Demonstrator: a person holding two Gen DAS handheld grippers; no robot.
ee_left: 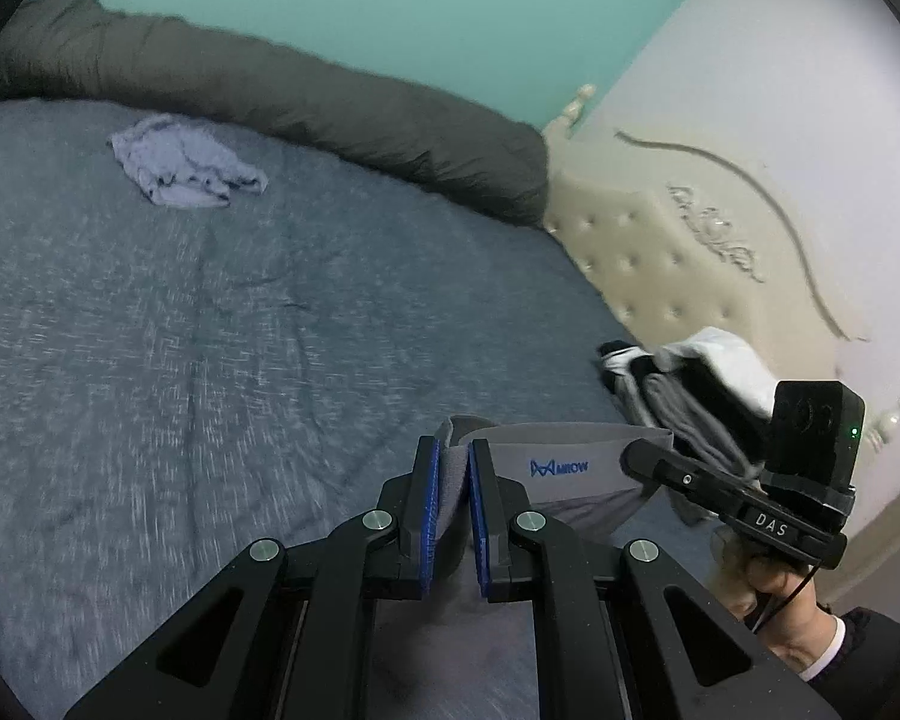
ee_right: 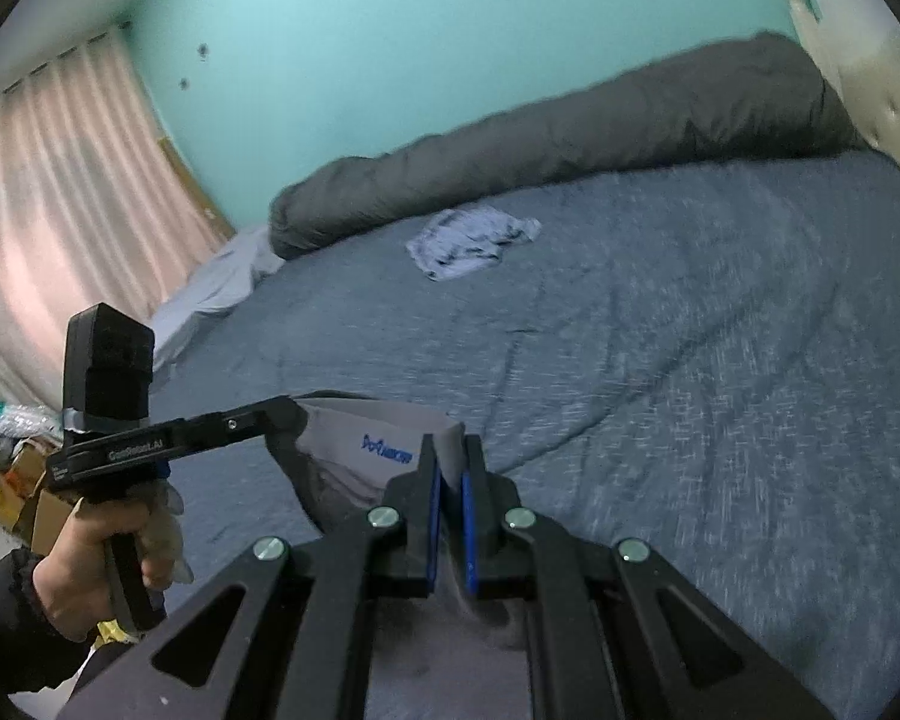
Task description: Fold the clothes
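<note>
Both tongs clamped on waistband of grey underwear point(ee_left: 570, 468): left gripper point(ee_left: 452, 510) at one end, right gripper point(ee_right: 448, 516) at other, garment held stretched above near edge of bed point(ee_left: 210, 360). Step in hand: carrying or spreading. Next likely: lower flat onto bed, keeping waistband taut.
</note>
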